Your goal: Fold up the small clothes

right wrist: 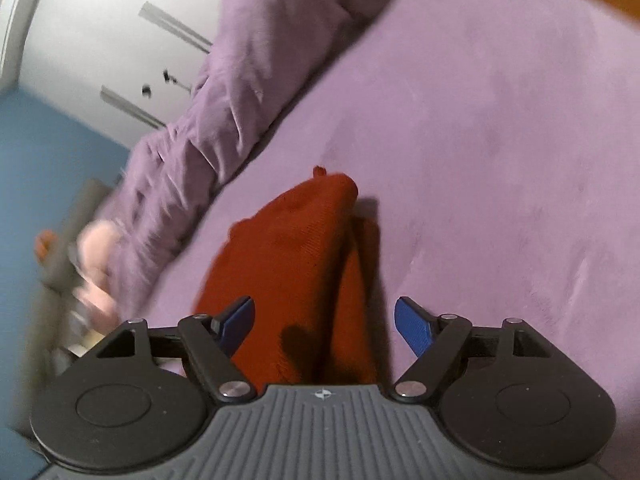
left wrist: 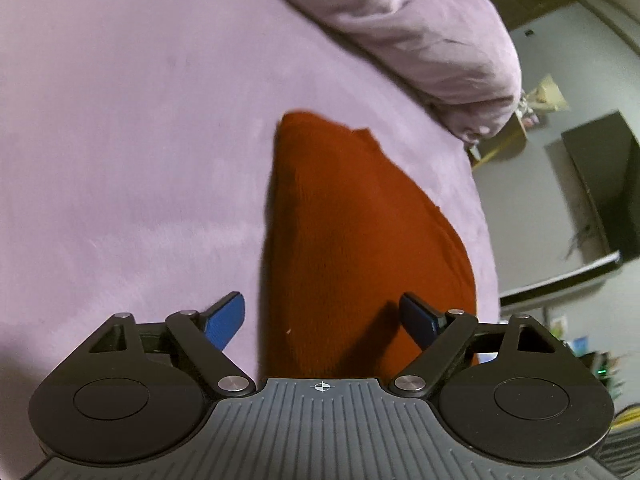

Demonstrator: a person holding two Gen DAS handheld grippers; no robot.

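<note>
A small rust-red knit garment (left wrist: 340,232) lies folded on a lilac bed sheet (left wrist: 120,140). My left gripper (left wrist: 324,320) is open, its blue fingertips (left wrist: 226,320) spread wide just above the near end of the garment. In the right wrist view the same red garment (right wrist: 296,256) lies bunched with a raised fold. My right gripper (right wrist: 324,324) is open above its near end and holds nothing. The garment's near edge is hidden under both gripper bodies.
A rumpled lilac blanket (left wrist: 420,28) lies along the far side of the bed; it also shows in the right wrist view (right wrist: 224,92). The bed's edge drops off beside a dark cabinet (left wrist: 600,184). A white wardrobe (right wrist: 100,40) and a blurred hand (right wrist: 96,264) are at left.
</note>
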